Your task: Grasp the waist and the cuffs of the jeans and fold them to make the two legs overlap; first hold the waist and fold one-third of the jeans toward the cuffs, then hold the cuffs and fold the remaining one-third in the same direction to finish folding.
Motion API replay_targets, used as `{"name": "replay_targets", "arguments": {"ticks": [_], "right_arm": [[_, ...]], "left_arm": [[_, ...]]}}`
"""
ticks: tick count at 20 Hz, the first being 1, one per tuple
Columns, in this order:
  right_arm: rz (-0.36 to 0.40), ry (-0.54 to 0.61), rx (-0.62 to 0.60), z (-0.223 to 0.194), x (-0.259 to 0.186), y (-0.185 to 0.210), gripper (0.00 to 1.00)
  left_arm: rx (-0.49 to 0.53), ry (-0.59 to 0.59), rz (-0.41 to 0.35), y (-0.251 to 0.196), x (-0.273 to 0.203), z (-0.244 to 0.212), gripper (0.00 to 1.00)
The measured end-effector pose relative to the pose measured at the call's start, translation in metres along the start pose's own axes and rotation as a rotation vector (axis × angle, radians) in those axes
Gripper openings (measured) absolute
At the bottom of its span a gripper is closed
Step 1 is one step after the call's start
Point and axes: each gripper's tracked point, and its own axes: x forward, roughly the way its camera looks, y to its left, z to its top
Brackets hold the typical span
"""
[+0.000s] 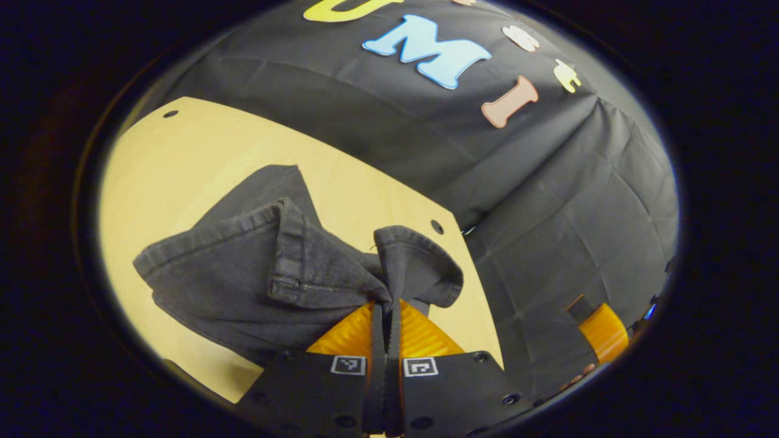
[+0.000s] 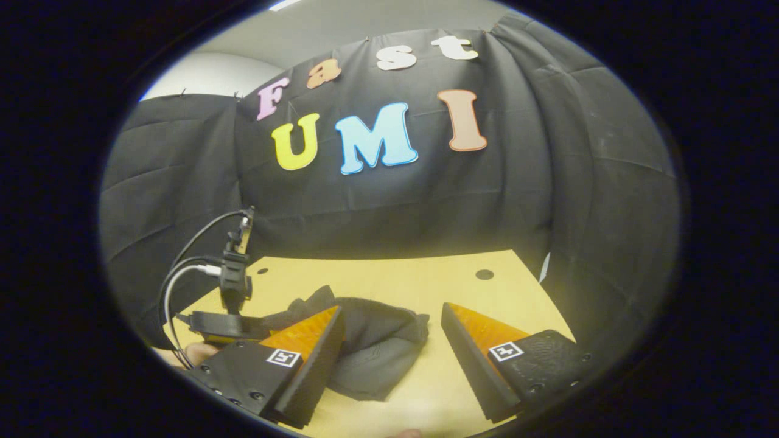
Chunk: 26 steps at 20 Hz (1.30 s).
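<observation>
Dark grey jeans lie bunched on the light wooden table, a hemmed edge lifted and folded over. My left gripper is shut on a pinch of that fabric, which rises in a crease between its fingers. In the right gripper view the jeans form a low heap on the table. My right gripper stands open just in front of the heap, its left finger overlapping the cloth and nothing between the fingers. The left gripper, with its cables, sits at the heap's left side.
The table has small round holes near its edges. The black cloth wall hangs close behind and beside the table. Part of the right gripper shows off the table's right edge in the left gripper view.
</observation>
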Motion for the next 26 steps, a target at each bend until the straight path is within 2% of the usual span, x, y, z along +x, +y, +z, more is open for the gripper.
{"name": "replay_targets", "arguments": {"ticks": [2, 4, 5, 7, 9, 10, 14, 18, 22, 24, 26], "right_arm": [[0.002, -0.004, 0.002, 0.002, -0.002, -0.001, 0.96], [0.003, -0.009, 0.017, 0.003, -0.001, 0.002, 0.96], [0.001, -0.014, 0.025, 0.005, -0.001, 0.003, 0.96], [-0.007, -0.015, 0.044, 0.007, 0.0, 0.004, 0.96], [-0.008, -0.02, 0.056, 0.012, -0.002, 0.008, 0.96], [-0.015, -0.033, 0.054, 0.017, -0.004, 0.009, 0.96], [-0.052, -0.085, 0.042, 0.028, -0.011, 0.01, 0.95], [-0.115, -0.138, 0.023, 0.035, -0.018, 0.002, 0.95], [-0.172, -0.197, 0.001, 0.044, -0.024, -0.012, 0.96], [-0.204, -0.231, -0.003, 0.051, -0.027, -0.019, 0.96], [-0.239, -0.245, -0.016, 0.052, -0.029, -0.025, 0.95]], "left_arm": [[-0.045, -0.02, 0.005, 0.006, -0.001, 0.002, 0.09], [-0.064, -0.029, -0.017, 0.004, -0.007, 0.004, 0.14], [-0.053, -0.021, -0.025, 0.002, -0.01, -0.001, 0.11], [-0.012, -0.007, -0.037, -0.011, -0.018, -0.005, 0.49], [0.07, -0.017, -0.01, -0.016, -0.03, -0.003, 0.86], [0.111, -0.031, -0.002, -0.02, -0.04, -0.002, 0.98], [0.268, -0.148, 0.03, -0.036, -0.092, 0.028, 0.97], [0.4, -0.417, 0.122, -0.044, -0.166, 0.104, 0.97], [0.473, -0.671, 0.219, -0.04, -0.227, 0.169, 0.95], [0.524, -0.725, 0.273, -0.035, -0.243, 0.18, 0.95], [0.545, -0.73, 0.306, -0.025, -0.248, 0.18, 0.96]]}}
